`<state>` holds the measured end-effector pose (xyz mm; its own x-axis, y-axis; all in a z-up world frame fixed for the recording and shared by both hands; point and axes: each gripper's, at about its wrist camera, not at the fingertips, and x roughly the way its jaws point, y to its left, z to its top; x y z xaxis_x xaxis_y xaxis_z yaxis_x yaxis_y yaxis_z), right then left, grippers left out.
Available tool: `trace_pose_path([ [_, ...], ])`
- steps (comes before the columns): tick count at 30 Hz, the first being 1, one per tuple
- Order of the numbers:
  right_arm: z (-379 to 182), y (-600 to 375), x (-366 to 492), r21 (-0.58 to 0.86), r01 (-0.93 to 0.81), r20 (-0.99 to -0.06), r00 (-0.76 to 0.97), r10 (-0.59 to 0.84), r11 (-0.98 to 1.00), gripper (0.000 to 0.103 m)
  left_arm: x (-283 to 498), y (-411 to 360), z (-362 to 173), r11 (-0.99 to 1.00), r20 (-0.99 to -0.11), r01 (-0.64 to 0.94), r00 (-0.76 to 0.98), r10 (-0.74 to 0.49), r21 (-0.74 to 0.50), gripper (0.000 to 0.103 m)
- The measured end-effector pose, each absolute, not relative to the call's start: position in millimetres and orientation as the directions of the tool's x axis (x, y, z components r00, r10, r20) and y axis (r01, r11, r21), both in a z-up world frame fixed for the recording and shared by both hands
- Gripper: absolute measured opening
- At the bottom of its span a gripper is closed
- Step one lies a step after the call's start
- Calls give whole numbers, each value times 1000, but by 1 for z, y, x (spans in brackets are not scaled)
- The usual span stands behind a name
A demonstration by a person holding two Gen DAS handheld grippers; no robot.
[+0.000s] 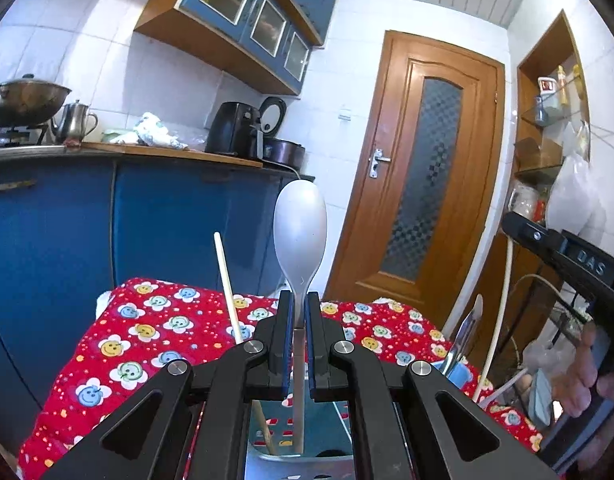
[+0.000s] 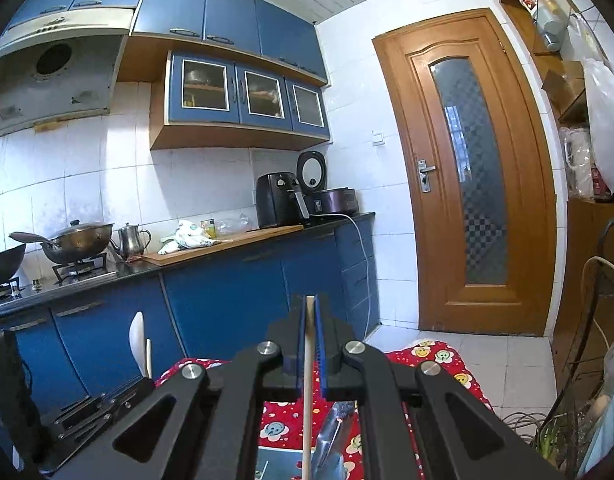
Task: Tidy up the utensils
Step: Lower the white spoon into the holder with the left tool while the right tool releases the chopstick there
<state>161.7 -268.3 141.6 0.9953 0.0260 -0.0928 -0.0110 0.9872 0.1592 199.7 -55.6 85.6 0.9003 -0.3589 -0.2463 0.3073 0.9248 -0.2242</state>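
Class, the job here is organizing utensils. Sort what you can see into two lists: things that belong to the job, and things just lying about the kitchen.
Belongs to the job:
left gripper shut on the white spoon
right gripper shut on a wooden chopstick
metal holder
second chopstick

Lying about:
wok
kettle
air fryer
cloth

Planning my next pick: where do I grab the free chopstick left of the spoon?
Take the chopstick on its upper shaft, coming from above: it stands leaning in the holder, top end free, lower part behind the left gripper shut on the spoon.
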Motion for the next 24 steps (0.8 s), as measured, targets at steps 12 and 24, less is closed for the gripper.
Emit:
trace_pose_path([
  [12,143,-272,174,152,8,-109,994,9,988,6,204,-54,78,919,-279,310,885,-373,-244,5],
  [24,116,-267,179,191,-48,-207,974,88,980,20,202,-55,77,920,-296,304,880,-371,-248,25],
])
